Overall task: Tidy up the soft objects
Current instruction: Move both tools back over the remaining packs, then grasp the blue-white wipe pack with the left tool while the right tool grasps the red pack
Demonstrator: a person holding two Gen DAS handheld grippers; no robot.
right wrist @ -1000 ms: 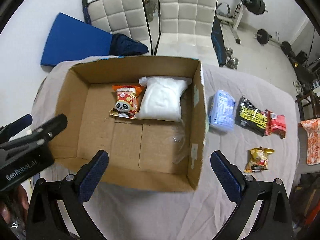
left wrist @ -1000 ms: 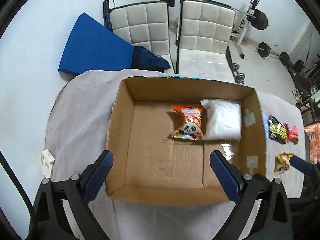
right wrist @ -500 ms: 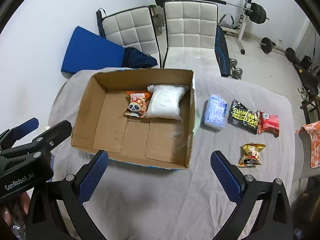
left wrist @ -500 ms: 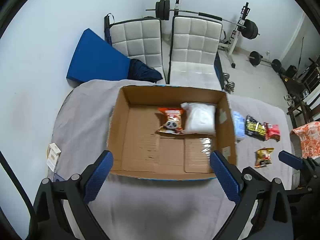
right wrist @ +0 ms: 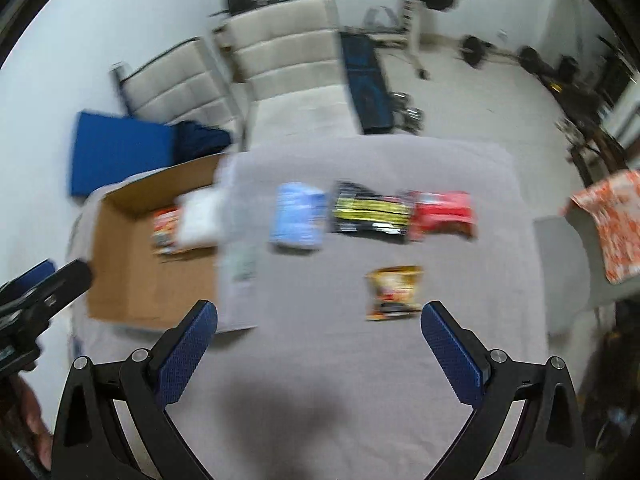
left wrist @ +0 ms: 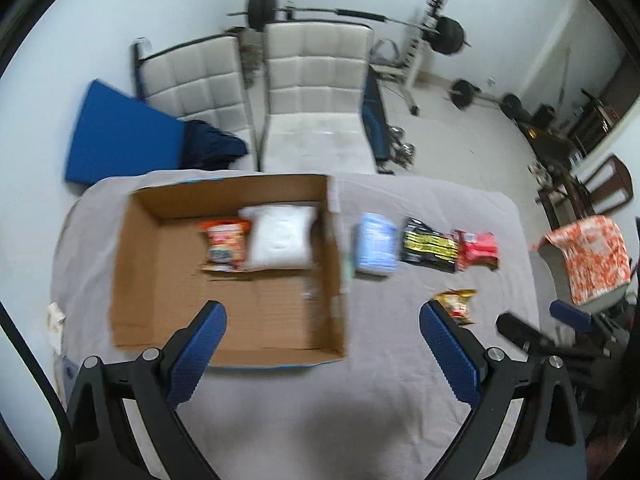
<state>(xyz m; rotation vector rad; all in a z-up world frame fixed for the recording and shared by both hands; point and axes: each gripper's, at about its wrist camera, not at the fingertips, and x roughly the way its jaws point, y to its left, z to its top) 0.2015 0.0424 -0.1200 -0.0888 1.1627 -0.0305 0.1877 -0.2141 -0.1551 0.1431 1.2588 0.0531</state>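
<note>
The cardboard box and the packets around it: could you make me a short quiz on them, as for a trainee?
1. How many packets lie inside the cardboard box?
2. True or false: the light blue packet lies on the cloth outside the box.
3. Which packet lies nearest the right tongs? A) red packet B) yellow snack bag C) black and yellow packet

Key: 1. Two: the orange snack bag and the white pouch. 2. True. 3. B.
</note>
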